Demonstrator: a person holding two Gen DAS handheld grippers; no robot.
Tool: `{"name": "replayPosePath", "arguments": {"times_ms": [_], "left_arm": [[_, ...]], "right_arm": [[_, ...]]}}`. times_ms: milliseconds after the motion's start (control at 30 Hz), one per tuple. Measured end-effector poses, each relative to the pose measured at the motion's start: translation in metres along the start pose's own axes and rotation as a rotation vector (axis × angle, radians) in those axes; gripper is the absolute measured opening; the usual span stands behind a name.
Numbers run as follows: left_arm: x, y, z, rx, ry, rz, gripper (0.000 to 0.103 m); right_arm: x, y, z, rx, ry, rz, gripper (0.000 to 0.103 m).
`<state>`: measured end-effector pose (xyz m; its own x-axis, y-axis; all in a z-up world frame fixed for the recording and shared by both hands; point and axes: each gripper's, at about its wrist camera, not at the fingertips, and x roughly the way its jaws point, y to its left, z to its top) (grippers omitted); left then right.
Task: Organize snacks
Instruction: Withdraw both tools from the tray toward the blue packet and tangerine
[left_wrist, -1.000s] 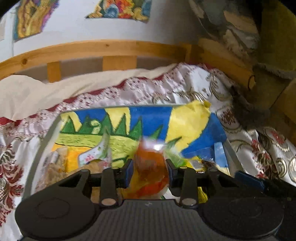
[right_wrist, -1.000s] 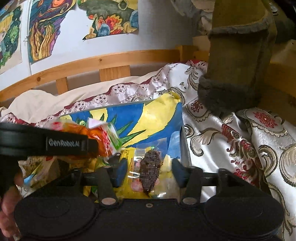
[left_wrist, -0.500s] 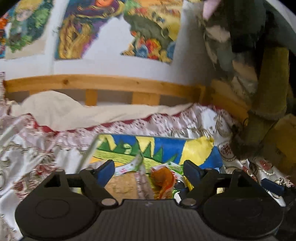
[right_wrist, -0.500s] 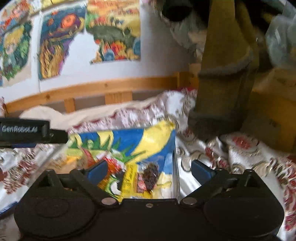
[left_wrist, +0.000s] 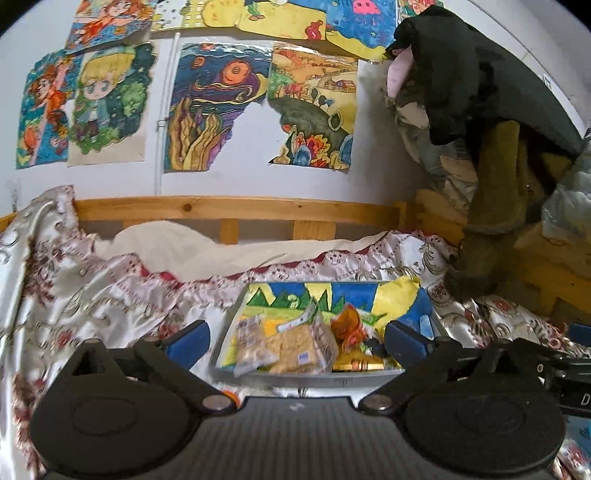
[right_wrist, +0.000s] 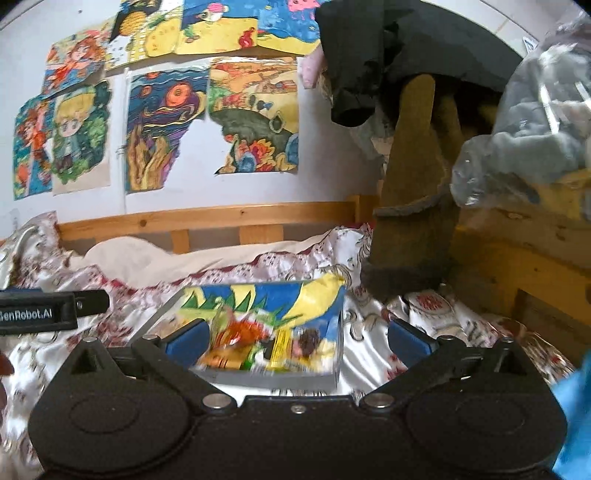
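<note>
A shallow grey box (left_wrist: 295, 373) lined with a blue, yellow and green painting lies on the bedspread. It holds a clear cracker pack (left_wrist: 291, 347), an orange packet (left_wrist: 349, 326) and a gold wrapper (left_wrist: 356, 365). My left gripper (left_wrist: 297, 341) hangs back above the box's near side, its jaws opening wide and gripping nothing. In the right wrist view the box (right_wrist: 266, 381) shows the orange packet (right_wrist: 243, 332) and a yellow pack with a dark snack (right_wrist: 303, 343), blurred. My right gripper (right_wrist: 297, 339) is also drawn back, its jaws opening with nothing held.
A patterned satin bedspread (left_wrist: 92, 288) covers the bed, with a wooden rail (left_wrist: 236, 210) behind it. Drawings (left_wrist: 214, 107) hang on the wall. An olive coat (right_wrist: 413, 206) hangs at the right beside a plastic bag (right_wrist: 524, 122). The left gripper's housing (right_wrist: 40, 314) shows at the left edge.
Both grippers opened and let go: the left released the orange packet, the right the yellow pack with the dark snack. Both pulled back and up from the box.
</note>
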<state>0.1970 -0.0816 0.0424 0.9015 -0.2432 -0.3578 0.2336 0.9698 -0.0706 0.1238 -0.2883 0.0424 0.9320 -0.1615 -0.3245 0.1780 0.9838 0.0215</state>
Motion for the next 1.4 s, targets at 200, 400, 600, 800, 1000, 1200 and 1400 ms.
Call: {"name": "replayPosePath", "arguments": {"times_ms": [200,400,600,800,1000,1200,1400], "left_arm": [[-0.038,0.010,-0.020,-0.014,0.028,0.006,0.102],[-0.064,0.022,-0.033,-0.032,0.082,0.020,0.102],[-0.080,0.032,-0.042,0.013,0.141,0.080,0.102],[-0.090,0.035,-0.048,0.040,0.186,0.109,0.102],[-0.093,0.034,-0.050,0.056,0.225,0.120,0.102],[-0.094,0.039,-0.050,0.042,0.247,0.136,0.102],[-0.090,0.042,-0.050,0.033,0.271,0.153,0.102]], "right_arm": [[-0.040,0.011,-0.013,0.036,0.024,0.037,0.102],[-0.069,0.024,-0.029,-0.011,0.047,0.035,0.102],[-0.085,0.033,-0.034,-0.037,0.039,0.035,0.102],[-0.088,0.034,-0.037,0.001,0.091,0.057,0.102],[-0.088,0.042,-0.042,-0.026,0.119,0.074,0.102],[-0.086,0.044,-0.044,-0.043,0.130,0.081,0.102],[-0.085,0.044,-0.043,-0.049,0.132,0.092,0.102]]}}
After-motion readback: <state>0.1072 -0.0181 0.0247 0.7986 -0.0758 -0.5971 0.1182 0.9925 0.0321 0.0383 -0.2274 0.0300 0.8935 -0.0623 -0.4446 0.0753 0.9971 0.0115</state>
